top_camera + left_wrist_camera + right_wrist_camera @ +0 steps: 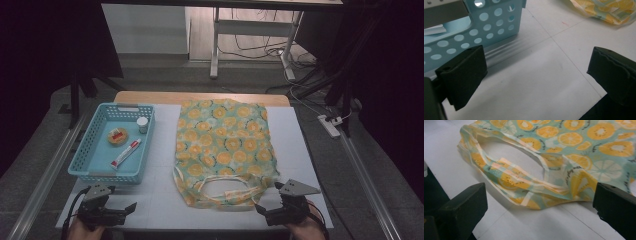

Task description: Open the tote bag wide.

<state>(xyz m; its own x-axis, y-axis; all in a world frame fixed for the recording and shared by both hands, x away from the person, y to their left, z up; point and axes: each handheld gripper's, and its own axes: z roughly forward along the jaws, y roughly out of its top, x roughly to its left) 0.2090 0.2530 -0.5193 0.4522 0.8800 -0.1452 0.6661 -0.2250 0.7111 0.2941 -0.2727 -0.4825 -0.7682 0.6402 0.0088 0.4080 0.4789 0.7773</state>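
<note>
Fruit-print bag lies flat mid-desk, handles toward me. My right gripper sits at its five o'clock, fingers wide, empty. My left gripper, fingers wide, sits at the blue basket's six o'clock. No writing I can read.

A light blue perforated plastic basket sat on the left of the white table, and inside it a small white bottle stood at the back, a round yellow tin lay left of it, and a white tube with red print lay nearer the front. Right of the basket, the orange-slice patterned fabric bag lay flat, its handles toward the near edge. The left gripper sat before the basket, and the right gripper was just beside the bag's near right corner.
</note>
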